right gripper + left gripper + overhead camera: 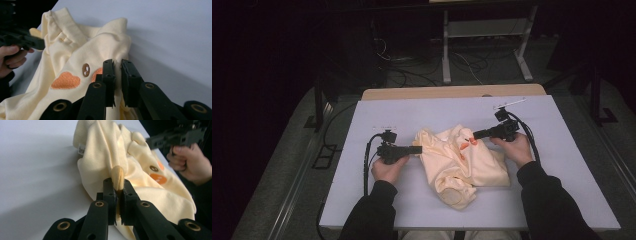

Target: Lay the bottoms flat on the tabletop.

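My left gripper clamps a fold of the crumpled cream-yellow sweatshirt; my right gripper, at two o'clock, sits slightly parted on cloth. Probably spreading next.

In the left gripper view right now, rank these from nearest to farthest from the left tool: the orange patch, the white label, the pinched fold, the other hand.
1. Pinched fold: clamped in the left tool.
2. Orange patch and white label: patch to the right, label up-left; too close to call.
3. Other hand: far right, beyond the sweatshirt.
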`<state>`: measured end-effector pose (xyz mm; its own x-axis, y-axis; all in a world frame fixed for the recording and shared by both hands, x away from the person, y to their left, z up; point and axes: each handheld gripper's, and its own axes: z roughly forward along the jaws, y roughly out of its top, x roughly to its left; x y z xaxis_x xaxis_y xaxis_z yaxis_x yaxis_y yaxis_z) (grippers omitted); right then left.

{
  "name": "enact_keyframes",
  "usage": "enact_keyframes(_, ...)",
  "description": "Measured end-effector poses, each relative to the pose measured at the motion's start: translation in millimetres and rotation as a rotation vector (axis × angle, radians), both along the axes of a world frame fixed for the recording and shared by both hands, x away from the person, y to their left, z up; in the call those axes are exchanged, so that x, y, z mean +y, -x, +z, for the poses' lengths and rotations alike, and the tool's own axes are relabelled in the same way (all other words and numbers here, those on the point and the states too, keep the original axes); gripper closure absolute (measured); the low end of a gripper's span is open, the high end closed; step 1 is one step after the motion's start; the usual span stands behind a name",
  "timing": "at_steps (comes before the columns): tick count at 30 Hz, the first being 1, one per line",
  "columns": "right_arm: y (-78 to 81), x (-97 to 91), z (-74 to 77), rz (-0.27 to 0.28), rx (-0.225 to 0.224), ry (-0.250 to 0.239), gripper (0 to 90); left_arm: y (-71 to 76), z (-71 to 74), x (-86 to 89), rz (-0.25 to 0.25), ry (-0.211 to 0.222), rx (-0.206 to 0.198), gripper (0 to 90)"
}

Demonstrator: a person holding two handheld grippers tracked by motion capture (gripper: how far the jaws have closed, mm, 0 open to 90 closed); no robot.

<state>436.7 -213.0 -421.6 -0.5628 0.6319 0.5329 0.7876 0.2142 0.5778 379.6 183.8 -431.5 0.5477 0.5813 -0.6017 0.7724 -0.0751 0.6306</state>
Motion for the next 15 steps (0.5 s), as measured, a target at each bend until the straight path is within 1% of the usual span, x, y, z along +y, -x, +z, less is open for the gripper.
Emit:
enact_keyframes(1,0.4,-5.9,4.1,-0.031,-0.006,0.011,81.7,-0.5,2.2,0.8,-0.005,0.000,-0.002,83.6)
enact_keyframes(2,0.4,-5.9,4.1,-0.031,-0.006,0.011,81.7,-1.4,4.0,1.5,-0.010,-0.006,0.000,83.6)
enact_keyframes(3,0.2,-9.2,5.9,-0.044,-0.012,0.018,81.8,-2.5,5.8,2.0,-0.017,-0.014,0.001,83.6)
enact_keyframes(4,-0.1,-15.6,9.4,-0.069,-0.008,0.024,81.8,-3.9,7.3,2.4,-0.025,-0.019,0.007,83.6)
enact_keyframes(5,-0.1,-15.6,9.4,-0.069,-0.008,0.024,81.8,-5.6,8.8,3.1,-0.033,-0.030,0.010,83.6)
enact_keyframes(7,-0.5,-21.9,11.8,-0.076,0.001,0.008,81.7,-9.0,12.0,3.6,-0.046,-0.037,0.018,83.6)
enact_keyframes(8,-0.8,-26.9,13.9,-0.087,0.004,-0.002,81.7,-13.6,17.0,4.1,-0.068,-0.058,0.017,83.6)
enact_keyframes(10,-1.5,-30.2,15.3,-0.095,0.007,-0.002,81.8,-19.5,23.0,4.3,-0.088,-0.087,0.011,83.6)
enact_keyframes(12,-2.1,-32.5,17.3,-0.106,0.009,-0.002,81.8,-27.0,30.4,4.9,-0.108,-0.129,-0.004,83.7)
enact_keyframes(14,-2.9,-33.6,20.2,-0.113,0.013,-0.003,81.9,-35.3,38.6,6.6,-0.126,-0.134,-0.006,83.8)
enact_keyframes(15,-2.9,-33.9,21.8,-0.111,0.008,-0.001,82.0,-39.3,43.2,7.6,-0.134,-0.138,-0.007,83.9)
